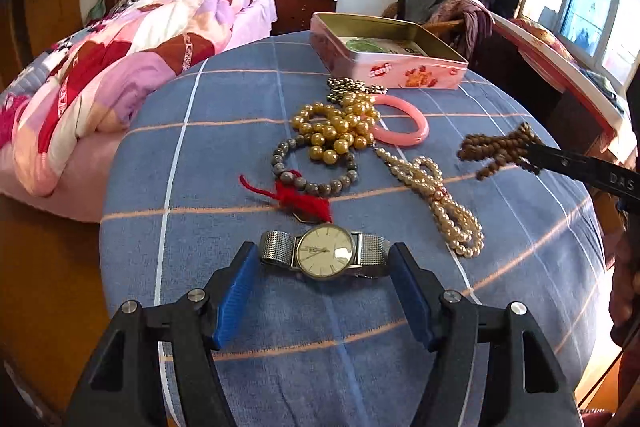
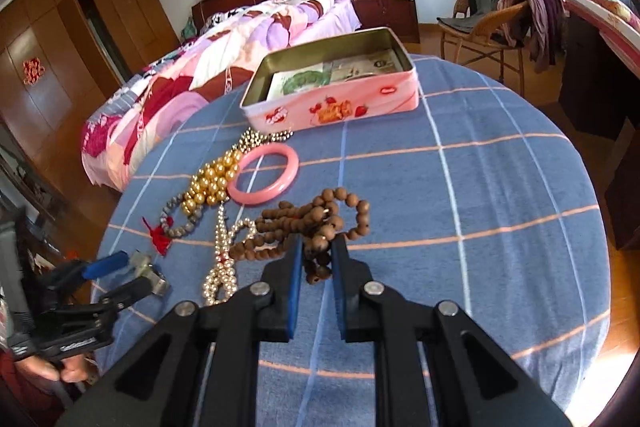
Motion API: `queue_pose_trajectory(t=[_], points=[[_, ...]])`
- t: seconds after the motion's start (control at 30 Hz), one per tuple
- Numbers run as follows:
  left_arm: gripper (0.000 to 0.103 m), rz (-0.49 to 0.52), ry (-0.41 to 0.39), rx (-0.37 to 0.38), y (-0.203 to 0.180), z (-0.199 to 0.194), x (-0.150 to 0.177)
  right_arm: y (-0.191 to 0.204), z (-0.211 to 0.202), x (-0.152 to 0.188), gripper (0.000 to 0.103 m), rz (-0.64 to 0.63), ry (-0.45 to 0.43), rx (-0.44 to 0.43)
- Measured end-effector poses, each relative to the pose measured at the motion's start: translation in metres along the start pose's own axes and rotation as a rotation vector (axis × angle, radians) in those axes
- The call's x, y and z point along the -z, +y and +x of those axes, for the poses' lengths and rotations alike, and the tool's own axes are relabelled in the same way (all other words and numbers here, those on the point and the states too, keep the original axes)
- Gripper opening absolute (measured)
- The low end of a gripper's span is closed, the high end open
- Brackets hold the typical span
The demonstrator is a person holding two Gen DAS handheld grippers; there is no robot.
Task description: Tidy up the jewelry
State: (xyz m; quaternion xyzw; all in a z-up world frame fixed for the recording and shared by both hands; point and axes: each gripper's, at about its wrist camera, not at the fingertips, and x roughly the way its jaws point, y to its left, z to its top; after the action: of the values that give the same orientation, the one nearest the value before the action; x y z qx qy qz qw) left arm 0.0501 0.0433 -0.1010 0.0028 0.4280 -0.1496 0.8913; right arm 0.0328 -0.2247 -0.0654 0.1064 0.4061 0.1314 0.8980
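My left gripper (image 1: 322,259) is open, its blue pads on either side of a silver mesh-band watch (image 1: 325,256) lying on the blue checked tablecloth (image 1: 240,307). My right gripper (image 2: 317,247) is shut on a brown wooden bead string (image 2: 312,221) and holds it above the table; the string also shows in the left wrist view (image 1: 498,151). An open pink tin box (image 2: 336,107) stands at the far side. A gold bead necklace (image 1: 340,131), pink bangle (image 1: 404,125), grey bead bracelet with red tassel (image 1: 312,183) and white pearl strand (image 1: 440,203) lie between.
A small dark-gold bead chain (image 1: 352,89) lies by the tin. A bed with a pink quilt (image 1: 120,59) is left of the round table. A wicker chair with clothes (image 2: 500,23) and a desk (image 2: 592,67) stand at the right.
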Motion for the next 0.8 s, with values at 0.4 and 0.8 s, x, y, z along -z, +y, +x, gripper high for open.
queue_pose_trajectory(t=[0.4, 0.8], points=[[0.017, 0.003, -0.045, 0.041, 0.0, -0.01, -0.001, 0.003, 0.007, 0.025, 0.018, -0.026, 0.089, -0.007], [0.065, 0.075, -0.09, 0.024, -0.004, -0.028, 0.0, -0.013, -0.001, 0.031, 0.041, 0.017, 0.082, 0.016]])
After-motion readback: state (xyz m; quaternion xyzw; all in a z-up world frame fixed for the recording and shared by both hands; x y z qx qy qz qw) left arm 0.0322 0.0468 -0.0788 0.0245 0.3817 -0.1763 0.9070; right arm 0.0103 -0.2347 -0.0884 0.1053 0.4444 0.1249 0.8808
